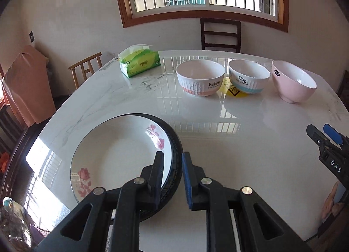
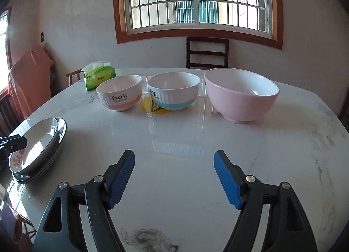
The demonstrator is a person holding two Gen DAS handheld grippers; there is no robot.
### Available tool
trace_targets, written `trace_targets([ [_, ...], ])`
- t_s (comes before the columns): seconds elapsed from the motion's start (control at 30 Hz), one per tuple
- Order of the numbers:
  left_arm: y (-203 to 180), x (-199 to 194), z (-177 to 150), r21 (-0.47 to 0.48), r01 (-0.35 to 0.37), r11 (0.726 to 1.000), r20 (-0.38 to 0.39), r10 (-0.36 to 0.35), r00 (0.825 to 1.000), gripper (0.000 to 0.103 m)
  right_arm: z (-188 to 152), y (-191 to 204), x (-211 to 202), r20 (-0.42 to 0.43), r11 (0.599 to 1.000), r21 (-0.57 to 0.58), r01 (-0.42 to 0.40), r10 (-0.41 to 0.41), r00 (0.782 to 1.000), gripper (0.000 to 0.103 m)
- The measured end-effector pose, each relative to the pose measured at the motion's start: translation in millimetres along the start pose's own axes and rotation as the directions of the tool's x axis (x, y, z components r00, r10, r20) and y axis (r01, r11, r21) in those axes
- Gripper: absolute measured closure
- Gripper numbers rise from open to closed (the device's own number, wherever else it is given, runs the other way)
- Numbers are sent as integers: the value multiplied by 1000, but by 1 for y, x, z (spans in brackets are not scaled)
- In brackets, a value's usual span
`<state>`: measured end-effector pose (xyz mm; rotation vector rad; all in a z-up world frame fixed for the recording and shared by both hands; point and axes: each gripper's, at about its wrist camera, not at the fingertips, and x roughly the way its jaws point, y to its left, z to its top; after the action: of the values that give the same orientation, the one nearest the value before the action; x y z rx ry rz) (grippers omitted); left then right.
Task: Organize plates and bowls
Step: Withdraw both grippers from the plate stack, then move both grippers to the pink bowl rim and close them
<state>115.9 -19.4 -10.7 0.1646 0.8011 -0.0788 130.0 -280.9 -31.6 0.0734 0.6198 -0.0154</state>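
A white plate with pink roses point(image 1: 117, 154) lies on a dark-rimmed plate point(image 1: 178, 143) at the near left of the marble table point(image 1: 240, 143). My left gripper point(image 1: 172, 156) is shut on the right rim of this stack, one jaw inside the plate and one outside. The stack point(image 2: 39, 143) also shows at the left in the right wrist view. Three bowls stand in a row at the back: the Rabbit bowl point(image 2: 120, 97), the Dog bowl point(image 2: 174, 92) and a bigger pink bowl point(image 2: 242, 97). My right gripper point(image 2: 174, 152) hangs open over bare table before them, holding nothing.
A green tissue pack point(image 2: 99, 76) sits at the back left, and a yellow sticker point(image 2: 152, 106) lies between the two printed bowls. A dark chair point(image 2: 207, 52) stands behind the table under the window, and a wooden chair point(image 1: 86, 66) stands at the left.
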Motion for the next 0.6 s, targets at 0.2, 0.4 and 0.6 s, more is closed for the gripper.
trace_targets([
  [0.2,-54,12,27,25,174,984,-66,-172,983,82,-3,-59,-9,6,990,133,51,-53,999,29],
  [0.4,-104,39,76,-123,483,867,-186,-498,847,82,-10,-116,-12,-15,957,284,58,-56,998,29],
  [0.6,-145,84,136,-246,547,800,-255,-598,760,79,9,-146,-4,-44,964,260,61,-52,998,42],
])
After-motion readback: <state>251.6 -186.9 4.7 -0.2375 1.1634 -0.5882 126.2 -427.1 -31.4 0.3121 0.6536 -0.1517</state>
